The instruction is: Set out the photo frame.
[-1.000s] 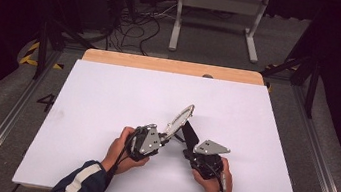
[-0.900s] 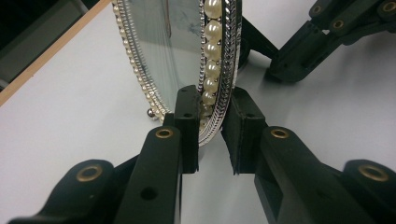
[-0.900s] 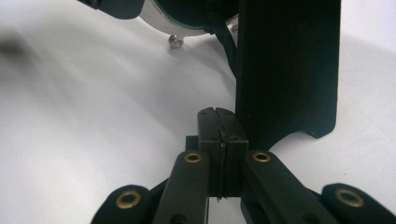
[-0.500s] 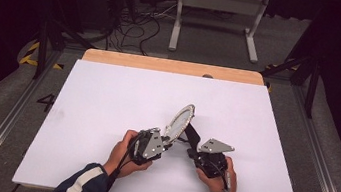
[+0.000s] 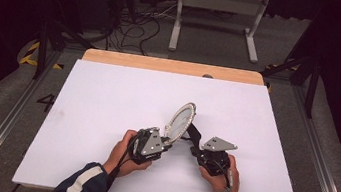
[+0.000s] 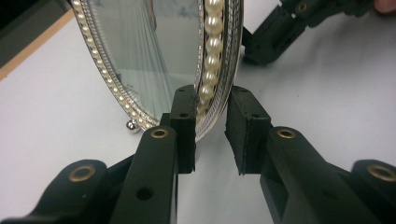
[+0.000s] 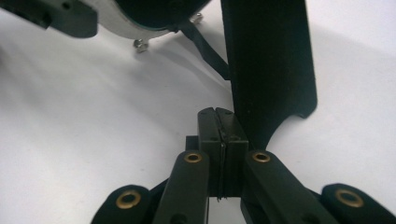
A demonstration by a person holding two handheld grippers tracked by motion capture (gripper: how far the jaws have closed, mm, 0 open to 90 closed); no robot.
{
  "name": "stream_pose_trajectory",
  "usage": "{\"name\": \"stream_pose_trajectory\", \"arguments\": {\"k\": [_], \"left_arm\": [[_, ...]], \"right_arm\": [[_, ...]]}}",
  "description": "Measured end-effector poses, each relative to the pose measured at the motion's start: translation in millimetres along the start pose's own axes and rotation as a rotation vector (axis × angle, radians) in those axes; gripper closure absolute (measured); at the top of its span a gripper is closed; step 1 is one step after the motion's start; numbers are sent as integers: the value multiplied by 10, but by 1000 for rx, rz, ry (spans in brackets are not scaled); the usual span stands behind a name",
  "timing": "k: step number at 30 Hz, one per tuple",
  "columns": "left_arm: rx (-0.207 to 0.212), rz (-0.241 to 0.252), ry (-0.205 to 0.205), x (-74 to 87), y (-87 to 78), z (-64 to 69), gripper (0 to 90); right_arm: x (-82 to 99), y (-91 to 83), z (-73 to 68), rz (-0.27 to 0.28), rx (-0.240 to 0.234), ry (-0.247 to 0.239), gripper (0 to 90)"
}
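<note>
Mirror [image 5: 181, 120] tipped slightly vs earlier frame, center frame. L gripper [image 6: 210, 135] jaws been opening, rim between, pads released. R gripper [image 7: 218, 135] clenched on stand [image 7: 268, 70].

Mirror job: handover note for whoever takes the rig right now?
Left gripper: jaws straddle the mirror's pearl rim low down, with a gap on one side, so it looks unclamped.
Right gripper: shut, empty, beside the black stand behind the mirror.
Mirror: upright on the white table, leaning back on its stand.
Done: mirror stands.
Left: probably back both grippers off without tipping it.
</note>
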State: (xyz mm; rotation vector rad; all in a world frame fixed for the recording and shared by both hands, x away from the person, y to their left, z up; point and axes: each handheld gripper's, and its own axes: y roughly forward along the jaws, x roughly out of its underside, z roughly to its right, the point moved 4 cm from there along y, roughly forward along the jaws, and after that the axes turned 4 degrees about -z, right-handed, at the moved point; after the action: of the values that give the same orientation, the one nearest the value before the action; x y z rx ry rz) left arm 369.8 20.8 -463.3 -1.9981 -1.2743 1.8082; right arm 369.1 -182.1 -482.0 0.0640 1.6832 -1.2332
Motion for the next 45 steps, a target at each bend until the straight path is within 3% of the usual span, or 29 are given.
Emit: {"name": "stream_pose_trajectory", "arguments": {"k": [14, 20, 25, 31, 36, 41, 45], "left_arm": [[16, -20, -5, 31, 58, -6, 750], [10, -18, -18, 55, 28, -49, 749], [2, -36, -3, 94, 18, -65, 745], [-9, -42, -17, 155, -98, -135, 733], [-23, -25, -58, 241, -256, -210, 714], [-48, -16, -58, 356, -409, -247, 696], [-56, 0, -88, 428, -519, -271, 672]], "right_arm": [[10, 41, 112, 2, 14, 11, 900], [22, 31, 177, -2, 29, 28, 900], [20, 29, 210, -4, 36, 31, 900], [22, 34, 215, 1, 33, 35, 898], [10, -18, 164, 22, 20, 27, 851], [-73, -105, -35, 72, -27, -13, 785], [-96, -135, -134, 92, -45, -25, 748]]}}
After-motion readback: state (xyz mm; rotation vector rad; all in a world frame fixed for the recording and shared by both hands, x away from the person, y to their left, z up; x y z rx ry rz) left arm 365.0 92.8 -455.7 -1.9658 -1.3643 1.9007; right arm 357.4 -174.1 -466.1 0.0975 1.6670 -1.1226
